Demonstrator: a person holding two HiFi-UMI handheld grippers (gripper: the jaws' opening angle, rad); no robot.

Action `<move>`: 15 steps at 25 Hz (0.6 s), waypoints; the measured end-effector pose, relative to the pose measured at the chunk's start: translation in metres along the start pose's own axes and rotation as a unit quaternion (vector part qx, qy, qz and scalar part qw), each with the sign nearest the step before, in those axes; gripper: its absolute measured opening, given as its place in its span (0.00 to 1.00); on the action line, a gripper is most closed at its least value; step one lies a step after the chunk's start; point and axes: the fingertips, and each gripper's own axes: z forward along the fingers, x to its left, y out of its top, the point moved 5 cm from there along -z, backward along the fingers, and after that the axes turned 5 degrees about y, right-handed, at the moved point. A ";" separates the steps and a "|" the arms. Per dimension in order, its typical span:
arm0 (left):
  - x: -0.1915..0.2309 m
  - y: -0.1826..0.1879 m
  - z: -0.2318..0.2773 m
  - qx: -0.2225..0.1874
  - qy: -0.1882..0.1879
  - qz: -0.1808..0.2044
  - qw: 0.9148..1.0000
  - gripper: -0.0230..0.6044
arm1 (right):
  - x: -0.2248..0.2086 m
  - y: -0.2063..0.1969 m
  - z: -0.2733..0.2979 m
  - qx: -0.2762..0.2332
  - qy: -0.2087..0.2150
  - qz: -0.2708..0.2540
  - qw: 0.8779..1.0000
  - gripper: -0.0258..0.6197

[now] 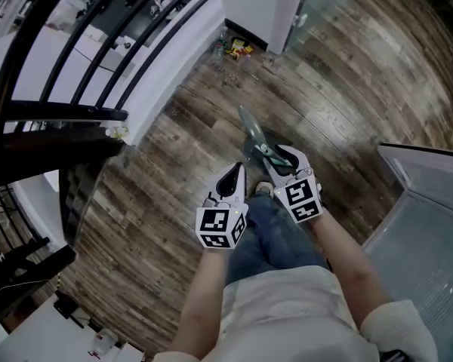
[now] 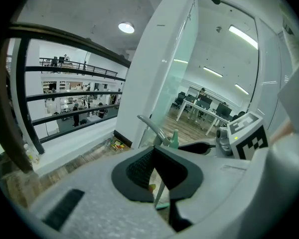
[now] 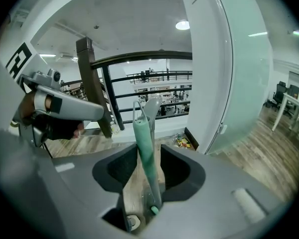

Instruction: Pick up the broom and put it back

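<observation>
While the probably light, stiff broom (image 1: 263, 148) is standing by the feet (image 1: 263, 189), the right gripper (image 3: 148, 151) is straddling its slick handle (image 3: 145, 163), the best hold, jaws open; the left gripper (image 2: 153, 151) is hanging closed, empty.

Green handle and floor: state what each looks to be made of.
Green handle: likely plastic, or a plastic-coated tube. The colour is even and satin, the surface is smooth with no grain, and a soft highlight runs along its length.
Floor: wood-look planks, brown-grey with streaky grain and visible board seams. The faint sheen leaves open whether it is real wood or laminate.
</observation>
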 end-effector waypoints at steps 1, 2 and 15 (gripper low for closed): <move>0.000 -0.001 0.002 0.001 0.000 0.000 1.000 0.05 | -0.001 -0.001 0.002 0.001 0.001 -0.001 1.000 0.27; 0.000 -0.001 0.003 0.001 0.000 0.000 1.000 0.05 | -0.001 -0.001 0.004 0.001 0.002 -0.002 1.000 0.26; 0.005 -0.004 0.003 0.002 0.000 -0.004 1.000 0.05 | 0.005 -0.001 0.008 0.005 -0.018 -0.035 0.999 0.19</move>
